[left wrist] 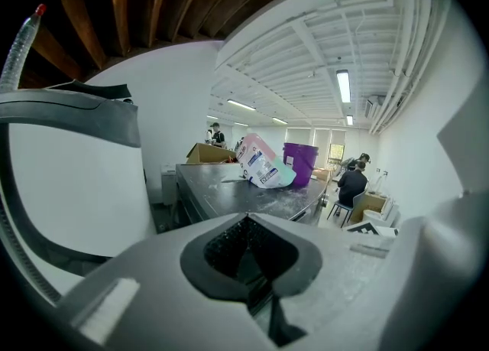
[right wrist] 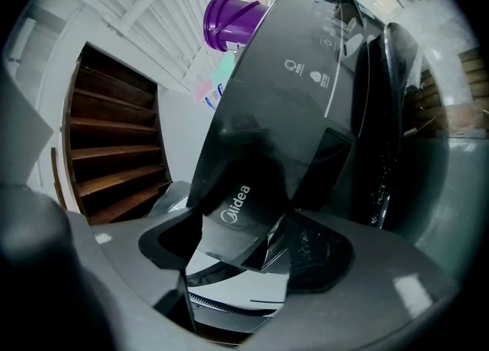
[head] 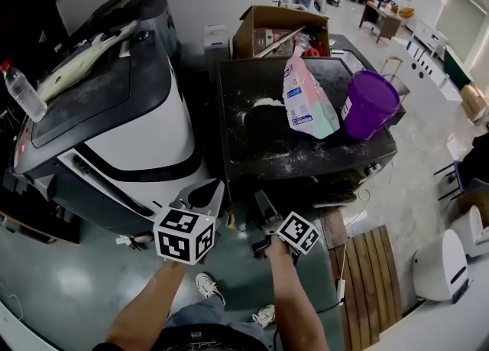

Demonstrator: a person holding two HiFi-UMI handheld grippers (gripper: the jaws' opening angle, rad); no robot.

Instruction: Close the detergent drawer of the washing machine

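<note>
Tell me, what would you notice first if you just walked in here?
Probably the bright purple bucket and the pink and green bag next to it on top of the black washing machine, with white powder spilled across that top. Down in front, the right gripper has its jaws closed on the machine's dark drawer.

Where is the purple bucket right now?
In the head view, the purple bucket stands on top of the dark washing machine, toward its right side, beside the leaning detergent bag.
</note>
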